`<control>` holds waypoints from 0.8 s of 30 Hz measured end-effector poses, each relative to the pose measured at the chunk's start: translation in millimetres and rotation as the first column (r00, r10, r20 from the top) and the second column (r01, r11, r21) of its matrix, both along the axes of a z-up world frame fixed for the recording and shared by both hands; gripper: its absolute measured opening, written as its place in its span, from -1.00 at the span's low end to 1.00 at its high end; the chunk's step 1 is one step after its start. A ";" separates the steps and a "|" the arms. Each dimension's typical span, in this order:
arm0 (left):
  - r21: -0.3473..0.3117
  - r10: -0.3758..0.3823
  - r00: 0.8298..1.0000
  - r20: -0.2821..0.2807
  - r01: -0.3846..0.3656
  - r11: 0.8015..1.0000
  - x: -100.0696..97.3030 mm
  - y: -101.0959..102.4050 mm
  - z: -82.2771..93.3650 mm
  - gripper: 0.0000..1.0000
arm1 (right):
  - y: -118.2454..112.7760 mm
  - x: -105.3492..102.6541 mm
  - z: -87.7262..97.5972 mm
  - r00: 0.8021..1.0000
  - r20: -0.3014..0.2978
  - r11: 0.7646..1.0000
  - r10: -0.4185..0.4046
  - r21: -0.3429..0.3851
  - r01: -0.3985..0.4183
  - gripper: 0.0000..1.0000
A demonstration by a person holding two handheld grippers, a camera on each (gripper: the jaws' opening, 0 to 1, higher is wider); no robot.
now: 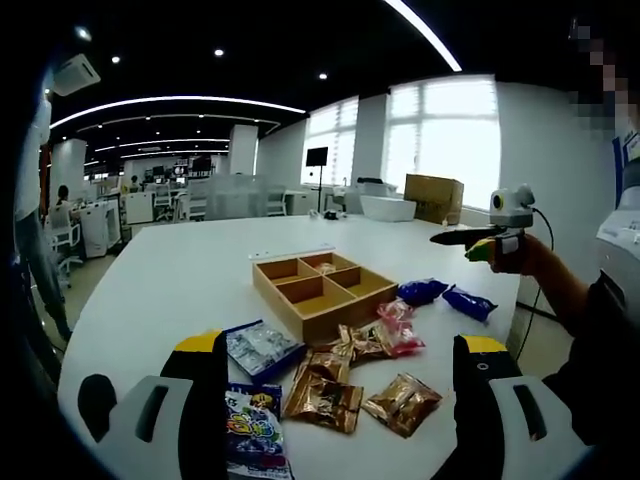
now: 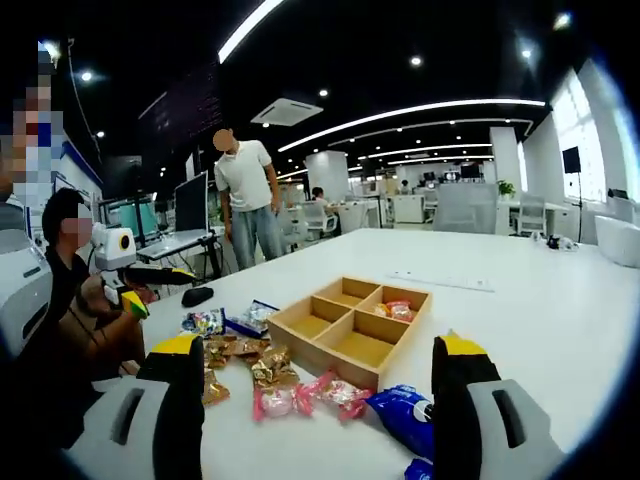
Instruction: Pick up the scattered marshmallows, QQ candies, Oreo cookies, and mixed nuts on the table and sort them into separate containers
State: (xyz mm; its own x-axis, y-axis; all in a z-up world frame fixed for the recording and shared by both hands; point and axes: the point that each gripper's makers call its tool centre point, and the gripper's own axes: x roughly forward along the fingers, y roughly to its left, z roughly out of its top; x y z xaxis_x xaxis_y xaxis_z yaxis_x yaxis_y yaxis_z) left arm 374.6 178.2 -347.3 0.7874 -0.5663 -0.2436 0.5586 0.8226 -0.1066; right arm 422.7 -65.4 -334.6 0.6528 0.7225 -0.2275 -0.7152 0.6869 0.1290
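Here, snack packets lie scattered beside a wooden tray (image 1: 322, 300) on the white table (image 1: 180, 280).
Both grippers, left gripper (image 1: 340, 362) and right gripper (image 2: 312, 360), hover wide apart, empty; one tray compartment holds a packet (image 2: 392, 311).

**Both grippers up and empty**

Left gripper (image 1: 340, 375) sits low in its own view, jaws spread wide apart with nothing between them, yellow tips pointing forward. Right gripper (image 2: 316, 370) looks the same in its view: jaws wide, nothing held. In the left gripper view you can also spot the right gripper off to the side, raised in the air, gripped by the person's hand (image 1: 522, 255) with the forearm running down and back. In the right gripper view the left gripper hangs raised too.
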 end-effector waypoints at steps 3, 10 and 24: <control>0.004 0.000 1.000 -0.002 0.000 1.000 0.0 -0.1 -0.8 0.93 | 0.0 -4.9 -0.1 1.000 -0.001 1.000 0.003 0.000 -0.003 0.80; 0.000 -0.001 1.000 -0.002 0.001 1.000 0.8 -0.8 -1.3 0.93 | -0.9 -12.2 -0.3 1.000 -0.006 1.000 0.005 0.005 -0.005 0.79; -0.003 -0.003 1.000 -0.003 0.003 1.000 1.2 -1.0 -2.3 0.93 | -4.0 -26.4 -0.6 1.000 -0.014 1.000 0.005 0.006 -0.005 0.78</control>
State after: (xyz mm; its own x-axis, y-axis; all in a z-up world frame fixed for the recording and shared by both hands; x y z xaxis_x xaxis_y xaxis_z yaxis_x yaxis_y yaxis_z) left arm 375.8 177.2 -349.6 0.7848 -0.5696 -0.2443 0.5611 0.8204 -0.1104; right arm 396.3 -69.4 -335.2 0.6460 0.7271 -0.2322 -0.7166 0.6825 0.1436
